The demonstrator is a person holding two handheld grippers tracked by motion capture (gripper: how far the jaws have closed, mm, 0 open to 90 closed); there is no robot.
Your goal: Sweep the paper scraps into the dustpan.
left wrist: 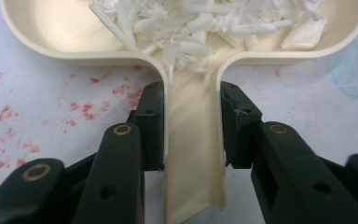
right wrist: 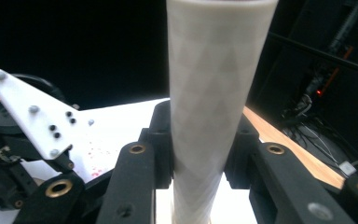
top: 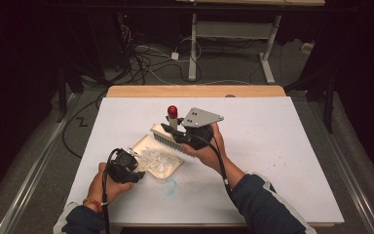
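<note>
Cream dustpan [top: 157, 161] lying flat on white worktop [top: 282, 161], nearer front-left corner than centre. Pan loaded with white shreds [left wrist: 205, 23]. Dustpan handle [left wrist: 193, 140] clamped between jaws of left tool [top: 122, 166]; grip seen clearly in left gripper view. Brush [top: 168, 139] held above worktop, just beyond far edge of dustpan, bristles apparently pointing down toward front edge. Brush handle [right wrist: 209, 93], pale with red tip, clenched by right tool [top: 187, 136]. Red specks [left wrist: 9, 121] noted on worktop beside dustpan.

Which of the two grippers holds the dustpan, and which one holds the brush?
The left gripper clamps the cream dustpan by its handle; the right gripper grips the brush by its pale handle.
</note>
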